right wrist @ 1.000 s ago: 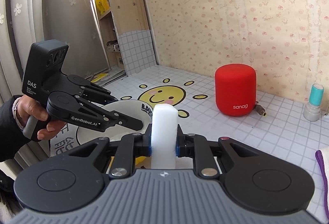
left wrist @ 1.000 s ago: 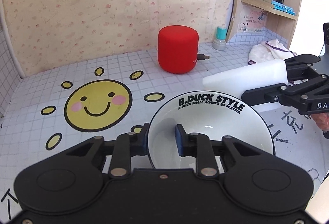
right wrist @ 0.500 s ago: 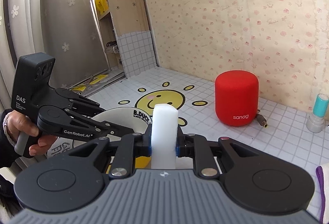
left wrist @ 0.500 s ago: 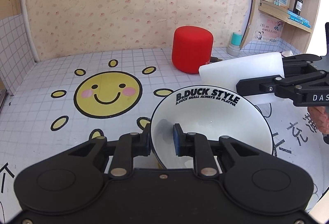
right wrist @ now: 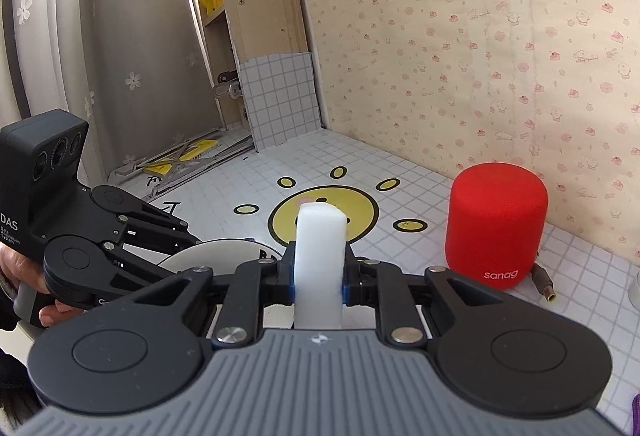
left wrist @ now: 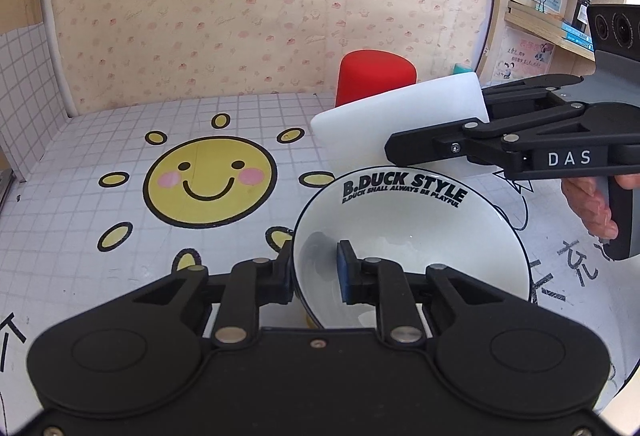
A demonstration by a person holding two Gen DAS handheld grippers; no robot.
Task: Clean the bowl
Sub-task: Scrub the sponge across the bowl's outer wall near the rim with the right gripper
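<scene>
A white bowl (left wrist: 416,236) with a black rim and "B.DUCK STYLE" lettering is tilted up off the table. My left gripper (left wrist: 316,272) is shut on its near rim, one pad inside and one outside. My right gripper (right wrist: 319,278) is shut on a white sponge block (right wrist: 319,248) that stands upright between its pads. In the left wrist view the sponge (left wrist: 384,124) hangs just above and behind the bowl's far rim, apart from it. The right wrist view shows only a sliver of the bowl (right wrist: 216,254), behind the left gripper's fingers (right wrist: 132,232).
A red cylindrical speaker (right wrist: 496,224) stands near the back wall, with a plug (right wrist: 544,286) beside it. The table cover (left wrist: 80,164) is white grid with a yellow smiling sun (left wrist: 210,182). Wooden shelves (left wrist: 548,16) rise at the right, another shelf unit (right wrist: 256,8) at the left.
The right gripper and sponge have moved left, over the bowl's far rim. The left gripper stays clamped on the bowl; its view has swung slightly, so the speaker sits further right.
</scene>
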